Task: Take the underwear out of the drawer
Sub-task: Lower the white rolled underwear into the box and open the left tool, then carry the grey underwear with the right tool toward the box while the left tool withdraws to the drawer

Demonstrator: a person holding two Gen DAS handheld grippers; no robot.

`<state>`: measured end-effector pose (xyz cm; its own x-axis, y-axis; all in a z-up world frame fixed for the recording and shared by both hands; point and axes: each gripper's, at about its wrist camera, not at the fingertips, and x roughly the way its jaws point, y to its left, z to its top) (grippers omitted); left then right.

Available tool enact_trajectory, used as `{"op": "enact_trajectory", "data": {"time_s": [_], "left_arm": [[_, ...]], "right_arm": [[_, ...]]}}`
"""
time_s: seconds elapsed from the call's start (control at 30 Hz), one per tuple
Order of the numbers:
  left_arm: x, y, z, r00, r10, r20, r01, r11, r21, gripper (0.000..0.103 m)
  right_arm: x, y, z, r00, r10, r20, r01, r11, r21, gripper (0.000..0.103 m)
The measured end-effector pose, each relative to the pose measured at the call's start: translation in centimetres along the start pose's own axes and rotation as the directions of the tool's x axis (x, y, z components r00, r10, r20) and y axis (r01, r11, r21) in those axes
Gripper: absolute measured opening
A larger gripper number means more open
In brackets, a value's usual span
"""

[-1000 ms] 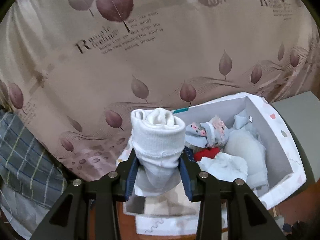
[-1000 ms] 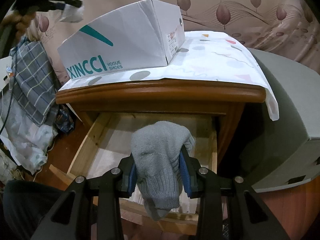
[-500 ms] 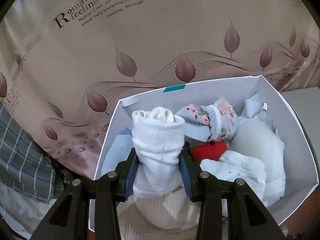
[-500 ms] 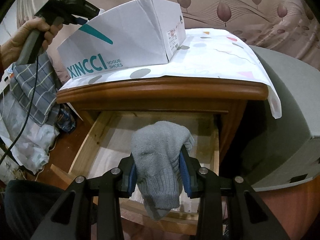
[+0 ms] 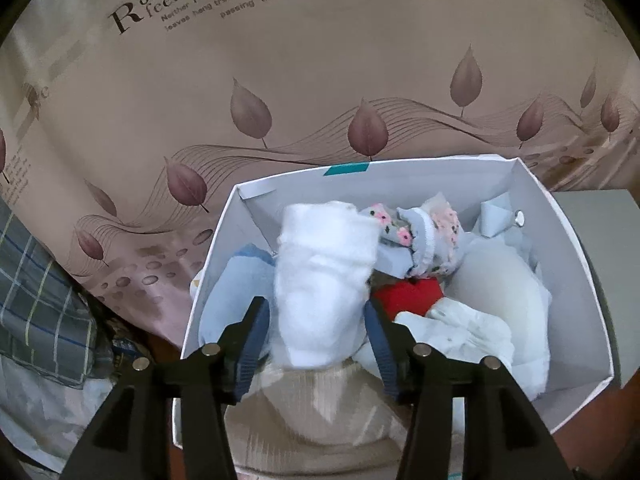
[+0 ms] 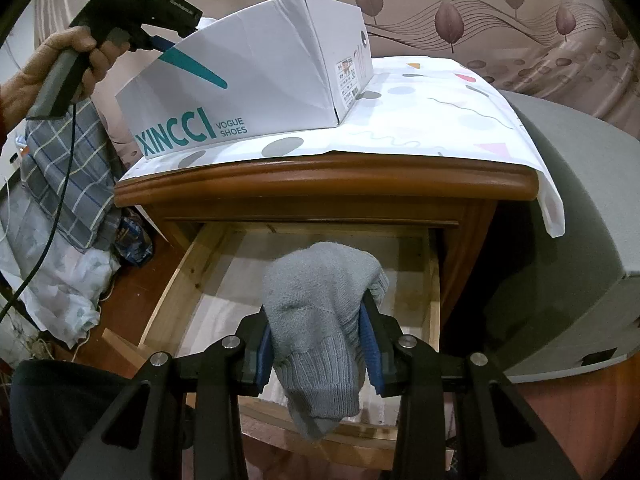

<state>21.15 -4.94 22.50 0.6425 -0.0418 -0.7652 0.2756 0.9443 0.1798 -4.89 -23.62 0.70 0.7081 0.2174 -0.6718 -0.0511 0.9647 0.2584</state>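
Left gripper [image 5: 318, 330] jaws are opening off the soft, light white roll [image 5: 324, 280]; right gripper [image 6: 318, 342] pinches a limp grey sock [image 6: 320, 320] mid-bundle.

1. The shoe box [image 6: 256, 92] stands on the nightstand [image 6: 320, 184], ahead of and above the right gripper [image 6: 320, 344].
2. The open drawer [image 6: 224, 280] lies directly under that gripper.
3. The left gripper [image 5: 316, 332] hangs over the box's clothes [image 5: 496, 292].

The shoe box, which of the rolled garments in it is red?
The small red bundle mid-box, just right of the white roll between the left tool's opening jaws; the rest are pale.
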Motion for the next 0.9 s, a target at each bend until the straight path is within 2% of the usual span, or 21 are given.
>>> {"op": "enact_trajectory", "data": {"time_s": [0.03,0.1,0.27,0.4,0.63,0.77,0.83,0.9], "left_arm": [[-0.2,0.0,0.0,1.000,-0.004,0.002,0.004,1.000,-0.001,0.058],[-1.0,0.1,0.0,1.000,-0.003,0.021,0.003,1.000,0.001,0.061],[-3.2,0.6,-0.5,0.998,0.007,0.055,-0.008,1.000,0.005,0.061],[-5.5,0.8,-2.6,0.994,0.036,0.102,-0.038,0.999,0.018,0.061],[-8.3,0.4,-10.4,0.986,0.072,0.150,-0.077,0.996,0.033,0.061],[-9.0,-0.1,-16.4,0.972,0.130,0.196,-0.137,0.990,0.025,0.061],[-9.0,-0.1,-18.4,0.970,0.148,0.194,-0.151,0.988,0.005,0.061],[-8.6,0.1,-20.6,0.975,0.140,0.176,-0.138,0.990,-0.022,0.061]], "right_arm": [[0.0,0.0,0.0,1.000,-0.001,0.001,0.001,1.000,0.000,0.035],[0.0,0.0,0.0,1.000,-0.001,0.000,0.001,1.000,0.001,0.035],[0.0,0.0,0.0,1.000,0.003,0.001,-0.003,1.000,0.000,0.035],[0.1,0.2,-0.1,1.000,0.004,-0.003,-0.004,1.000,-0.004,0.035],[0.1,0.5,-0.2,1.000,-0.003,-0.014,0.003,1.000,-0.017,0.035],[0.5,1.0,-0.4,0.999,-0.015,-0.035,0.013,0.999,-0.037,0.034],[0.6,1.4,-0.6,0.999,-0.023,-0.041,0.020,0.998,-0.055,0.034],[0.6,1.6,-0.6,0.999,-0.023,-0.044,0.020,0.998,-0.064,0.034]]}}
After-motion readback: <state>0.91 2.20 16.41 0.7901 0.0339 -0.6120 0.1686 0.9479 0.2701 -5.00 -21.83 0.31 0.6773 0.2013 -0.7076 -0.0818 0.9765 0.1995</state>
